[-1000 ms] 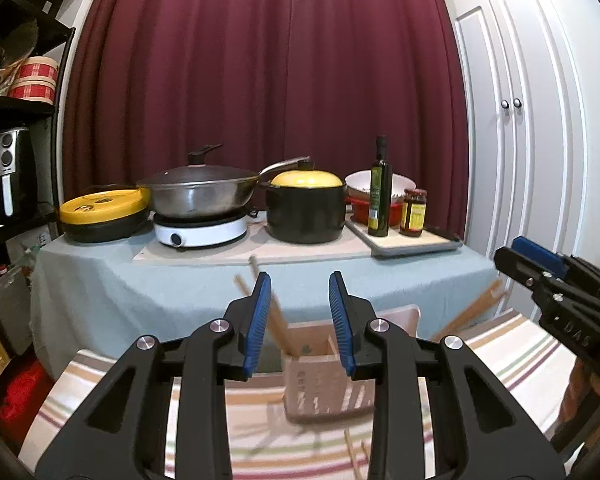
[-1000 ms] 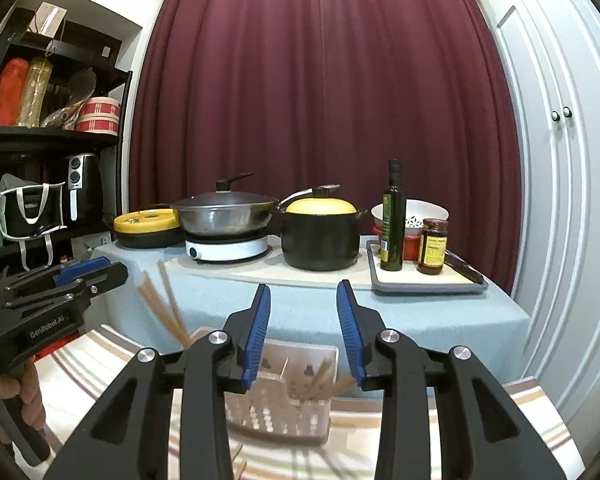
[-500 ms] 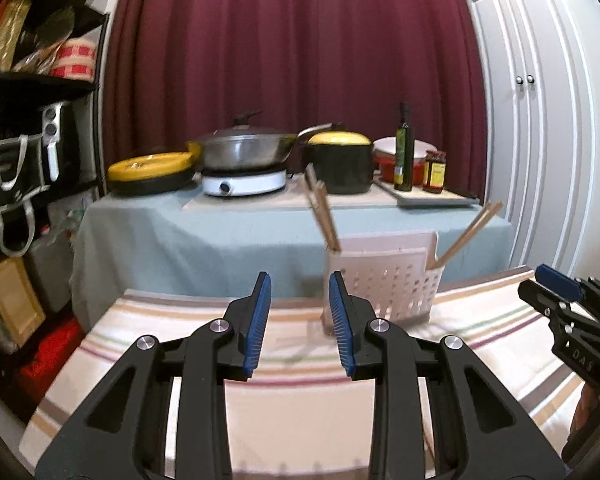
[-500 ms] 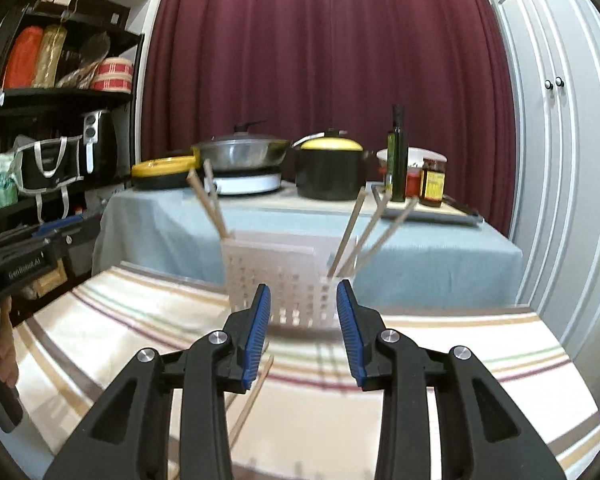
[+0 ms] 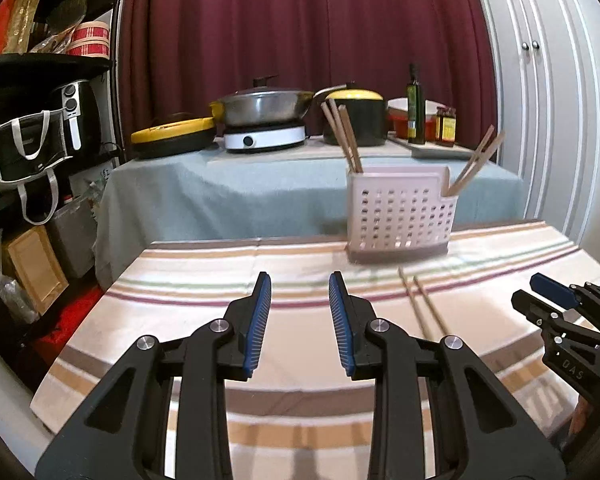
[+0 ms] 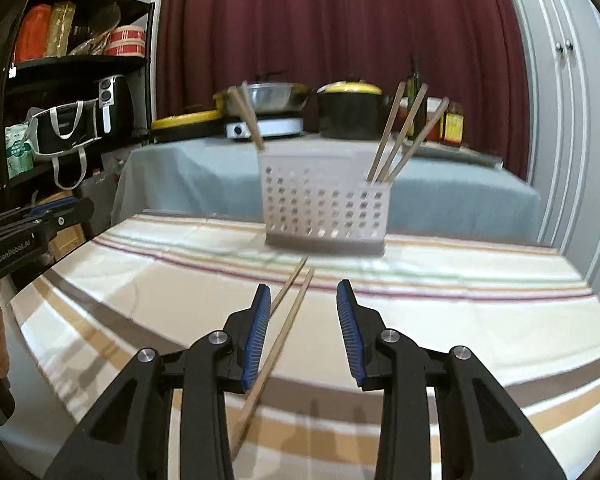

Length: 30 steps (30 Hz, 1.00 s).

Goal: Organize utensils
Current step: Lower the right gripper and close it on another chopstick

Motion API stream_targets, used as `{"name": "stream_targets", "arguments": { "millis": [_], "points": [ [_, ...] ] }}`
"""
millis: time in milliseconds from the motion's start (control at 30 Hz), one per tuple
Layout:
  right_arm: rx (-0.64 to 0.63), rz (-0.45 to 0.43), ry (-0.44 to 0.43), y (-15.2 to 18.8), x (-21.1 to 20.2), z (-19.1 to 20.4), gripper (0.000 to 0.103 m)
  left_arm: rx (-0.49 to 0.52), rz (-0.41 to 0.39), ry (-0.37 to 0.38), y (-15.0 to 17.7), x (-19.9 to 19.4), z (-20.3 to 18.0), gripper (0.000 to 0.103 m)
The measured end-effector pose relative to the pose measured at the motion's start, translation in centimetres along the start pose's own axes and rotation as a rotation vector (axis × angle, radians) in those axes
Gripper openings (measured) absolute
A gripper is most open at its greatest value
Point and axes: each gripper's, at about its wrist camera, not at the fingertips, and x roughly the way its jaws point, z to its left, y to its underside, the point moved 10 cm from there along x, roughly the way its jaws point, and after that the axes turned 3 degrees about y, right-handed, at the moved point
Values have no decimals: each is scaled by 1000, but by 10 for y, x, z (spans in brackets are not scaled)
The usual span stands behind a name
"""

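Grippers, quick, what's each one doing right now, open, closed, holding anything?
Left gripper: open, holding nothing.
Right gripper: open, holding nothing; loose chopsticks lie on the cloth below it.

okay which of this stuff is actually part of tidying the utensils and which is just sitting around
Job: loose chopsticks on the striped cloth; white perforated holder with chopsticks already standing in it.

Lying about: wok, black pot, oil bottle, jars, shelf bag.

Chopsticks (image 6: 278, 332) partly behind gripper (image 6: 303, 332)

Two loose chopsticks (image 6: 288, 308), five in one holder (image 6: 324, 208)
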Motion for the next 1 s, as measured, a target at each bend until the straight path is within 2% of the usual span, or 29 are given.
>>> {"name": "stream_targets", "arguments": {
  "millis": [233, 500, 567, 700, 800, 1000],
  "points": [
    [-15, 82, -31, 39, 13, 22, 35, -25, 59, -19, 29, 1, 16, 30],
    [-35, 169, -28, 70, 26, 30, 35, -17, 67, -9, 36, 2, 12, 30],
    [-31, 188, -23, 76, 27, 27, 32, -15, 74, -4, 38, 4, 9, 30],
    [-31, 193, -12, 78, 26, 19, 15, -14, 89, 9, 43, 7, 2, 30],
    [-15, 194, 1, 78, 25, 9, 9, -7, 97, 25, 45, 9, -6, 30],
    [36, 185, 45, 77, 23, -21, 7, 21, 111, 59, 49, 12, -29, 30]
  ]
}}
